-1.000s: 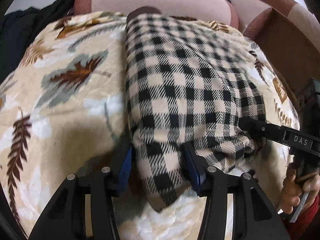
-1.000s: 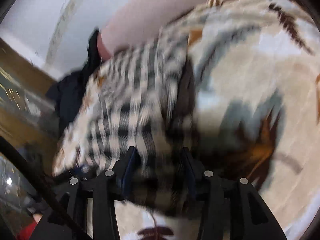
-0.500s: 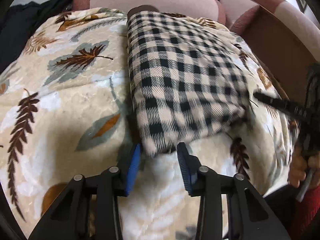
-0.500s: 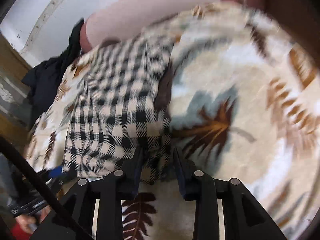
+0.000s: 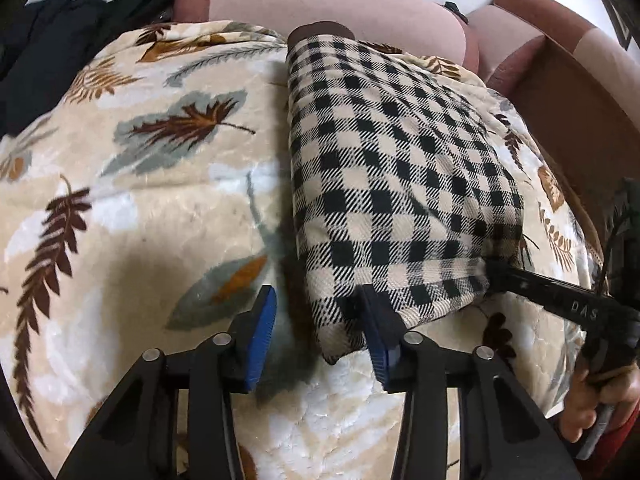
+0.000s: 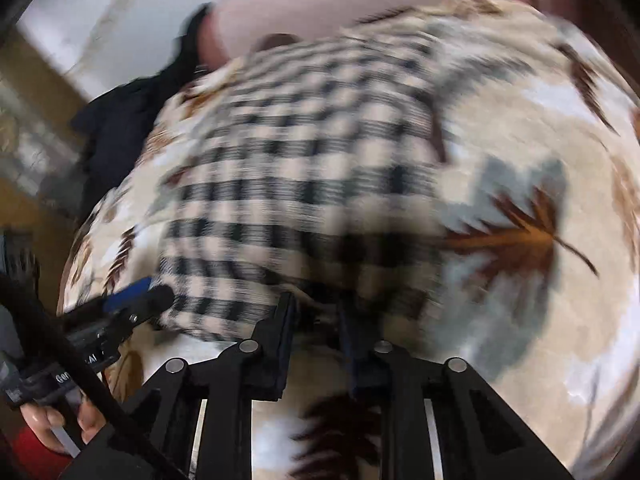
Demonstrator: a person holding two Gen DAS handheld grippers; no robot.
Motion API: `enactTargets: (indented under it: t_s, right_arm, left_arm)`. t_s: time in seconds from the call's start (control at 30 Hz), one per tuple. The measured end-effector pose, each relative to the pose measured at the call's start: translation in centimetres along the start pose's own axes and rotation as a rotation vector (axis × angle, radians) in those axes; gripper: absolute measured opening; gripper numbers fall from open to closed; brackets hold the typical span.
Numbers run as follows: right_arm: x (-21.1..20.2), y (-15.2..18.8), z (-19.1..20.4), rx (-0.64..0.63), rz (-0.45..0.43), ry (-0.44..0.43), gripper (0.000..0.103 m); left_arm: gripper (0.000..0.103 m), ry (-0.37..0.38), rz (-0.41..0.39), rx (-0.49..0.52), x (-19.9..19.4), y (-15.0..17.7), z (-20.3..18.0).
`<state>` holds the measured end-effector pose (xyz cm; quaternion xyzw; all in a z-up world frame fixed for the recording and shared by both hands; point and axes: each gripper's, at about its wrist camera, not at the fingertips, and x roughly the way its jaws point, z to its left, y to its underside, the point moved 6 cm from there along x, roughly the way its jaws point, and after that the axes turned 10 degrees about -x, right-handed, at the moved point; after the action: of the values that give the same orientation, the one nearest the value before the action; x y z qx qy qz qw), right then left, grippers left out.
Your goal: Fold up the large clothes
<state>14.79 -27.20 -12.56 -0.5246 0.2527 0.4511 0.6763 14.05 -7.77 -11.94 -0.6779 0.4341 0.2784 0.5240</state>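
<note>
A black-and-cream checked garment (image 5: pixel 384 184) lies folded into a long panel on a leaf-print blanket (image 5: pixel 140 200). My left gripper (image 5: pixel 320 332) is open around its near left corner, the cloth lying between the blue pads. My right gripper shows at the garment's near right corner in the left wrist view (image 5: pixel 496 270). In the blurred right wrist view the garment (image 6: pixel 300 184) fills the middle, and my right gripper (image 6: pixel 316 316) has its jaws narrowly apart at the near edge; whether cloth is pinched is unclear.
The blanket covers a sofa with pink and brown cushions (image 5: pixel 340 4) behind. Dark clothing (image 5: pixel 48 52) is heaped at the far left. A brown armrest (image 5: pixel 572 100) rises at the right. A hand (image 5: pixel 592 408) holds the right gripper.
The near edge of the garment was pulled and laid flat. My left gripper opened wider around the corner. My right gripper closed in on the near right edge and is moving.
</note>
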Motion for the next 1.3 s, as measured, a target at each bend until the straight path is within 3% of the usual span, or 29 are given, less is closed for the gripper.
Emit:
enactTargets:
  t_s: [0.13,0.27,0.4,0.5,0.6,0.7,0.73,0.77,0.93,1.3]
  right_arm:
    - [-1.5,0.8,-1.6,0.043,-0.003,0.0,0.005]
    - [-5.6,0.0,-2.6,-0.032,-0.167,0.162,0.017]
    - [-7.3,-2.3,-0.4,-0.063,-0.302,0.113,0.018]
    - [-5.6,-3.7,0.9,-0.083,-0.292,0.066,0.018]
    - [-2.8,-4.7,1.9,-0.112,-0.235,0.085,0.019]
    - [-0.3,-5.4,0.1,-0.094,-0.173,0.2,0.02]
    - [-0.2,-5.4,-0.5,-0.078,-0.174,0.23,0.026]
    - [-0.5,-5.5,-0.9,-0.06,-0.19,0.241,0.031]
    - [-3.4,-5.5,-0.6,-0.107,-0.288,0.35,0.032]
    - [-3.7,-2.6,2.3,-0.143,-0.233,0.368,0.038]
  left_arm:
    - [0.046,0.012,0.031,-0.014,0.1,0.8,0.6]
    - [0.048,-0.012,0.073,-0.013,0.2,2.6,1.2]
    - [0.043,-0.055,0.037,0.023,-0.3,3.6,1.1]
    - [0.043,-0.013,0.045,-0.009,-1.2,4.0,0.7]
    - [0.043,-0.016,0.0,-0.016,-2.9,3.9,0.3]
    - [0.049,-0.078,-0.076,0.006,-4.8,4.0,0.1]
    - [0.055,-0.102,-0.104,0.014,-5.4,4.0,0.1]
    - [0.058,-0.127,-0.137,0.026,-6.1,3.9,-0.1]
    - [0.066,-0.237,-0.27,0.088,-8.9,4.1,-0.5]
    - [0.067,-0.24,-0.283,0.097,-11.0,5.7,-0.5]
